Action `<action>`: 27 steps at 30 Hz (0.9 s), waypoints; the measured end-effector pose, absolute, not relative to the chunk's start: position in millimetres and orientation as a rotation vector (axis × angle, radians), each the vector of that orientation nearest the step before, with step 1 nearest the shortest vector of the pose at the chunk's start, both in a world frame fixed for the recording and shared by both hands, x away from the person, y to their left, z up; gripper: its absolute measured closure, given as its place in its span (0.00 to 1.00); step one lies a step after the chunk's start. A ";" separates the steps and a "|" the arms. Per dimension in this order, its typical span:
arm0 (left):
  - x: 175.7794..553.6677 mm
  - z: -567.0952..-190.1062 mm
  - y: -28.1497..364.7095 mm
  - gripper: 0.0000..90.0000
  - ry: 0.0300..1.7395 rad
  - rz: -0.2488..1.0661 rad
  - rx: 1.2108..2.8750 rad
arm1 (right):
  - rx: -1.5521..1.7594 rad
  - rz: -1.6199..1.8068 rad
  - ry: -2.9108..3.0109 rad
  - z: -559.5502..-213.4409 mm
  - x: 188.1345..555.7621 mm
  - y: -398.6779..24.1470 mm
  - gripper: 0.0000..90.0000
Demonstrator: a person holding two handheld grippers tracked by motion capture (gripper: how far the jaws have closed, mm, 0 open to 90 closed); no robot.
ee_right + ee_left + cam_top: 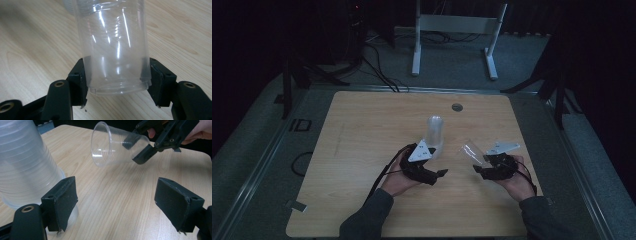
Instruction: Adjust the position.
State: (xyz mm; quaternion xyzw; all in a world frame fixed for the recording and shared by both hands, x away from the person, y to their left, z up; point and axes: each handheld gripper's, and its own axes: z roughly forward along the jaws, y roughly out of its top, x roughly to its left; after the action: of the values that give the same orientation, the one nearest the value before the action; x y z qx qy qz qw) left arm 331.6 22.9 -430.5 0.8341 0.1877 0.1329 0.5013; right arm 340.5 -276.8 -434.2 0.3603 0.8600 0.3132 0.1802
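The right tongs (482,169) are clamped on the base of a single clear cup (113,145), held tilted above the worktop (362,130). The left tongs (117,200) stand apart beside the upturned cup stack (22,162). Likely next: set it down gently, gripping lightly to avoid crushing.

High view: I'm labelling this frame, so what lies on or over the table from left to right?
Left tool → stack of clear plastic cups → single clear cup → right tool.
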 end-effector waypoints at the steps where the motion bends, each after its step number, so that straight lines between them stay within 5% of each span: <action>1: 331.6 -430.5 22.8 0.20 0.455 0.321 2.017 | 1.041 0.878 2.418 -434.6 340.9 -277.7 0.46; 27: 331.8 -427.1 19.7 0.20 0.465 0.322 1.998 | 1.350 0.840 2.090 -448.0 340.3 -288.7 0.46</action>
State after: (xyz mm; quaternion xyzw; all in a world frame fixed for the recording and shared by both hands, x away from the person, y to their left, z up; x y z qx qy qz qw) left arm 331.8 19.7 -427.1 0.8290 0.1929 0.1335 0.5076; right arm 340.3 -288.7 -448.0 0.4971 0.7696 0.3093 0.2547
